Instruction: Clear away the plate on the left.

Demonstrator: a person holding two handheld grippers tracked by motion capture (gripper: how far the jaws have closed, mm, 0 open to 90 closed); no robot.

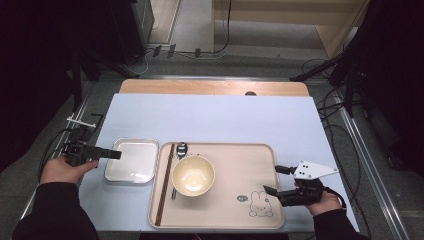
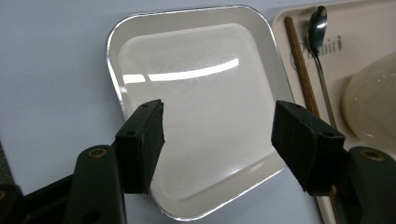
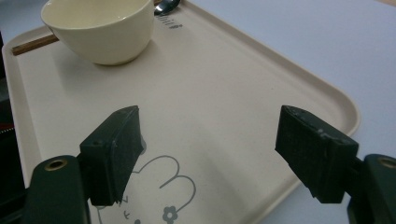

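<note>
- We hold our left gripper [image 1: 114, 155] at the counter's left edge, its jaws spread wide and released, nothing pressed between the pads.
- Its jaws point at the shallow square metal-rimmed white plate [image 1: 131, 160], which lies flat on the pale blue counter [image 1: 215, 117] near the left edge, just beside the tray's left rim.
- In the left gripper view the square plate [image 2: 196, 107] sits beyond and beneath the two black pads [image 2: 144, 140]; whether they touch its near rim we cannot tell.
- Our right gripper [image 1: 272, 180] rests at the right front part of the counter, jaws released and wide apart, over the right edge of the beige rectangular plastic tray [image 1: 235, 165].
- In the right gripper view the tray [image 3: 224, 93] lies under the open jaws, with its printed rabbit drawing [image 3: 163, 186] near the left pad.
- On the tray stand a cream round ceramic bowl [image 1: 193, 175], a pair of brown wooden chopsticks [image 1: 165, 182] along the left rim, and a metal spoon [image 1: 181, 150] beside them.
</note>
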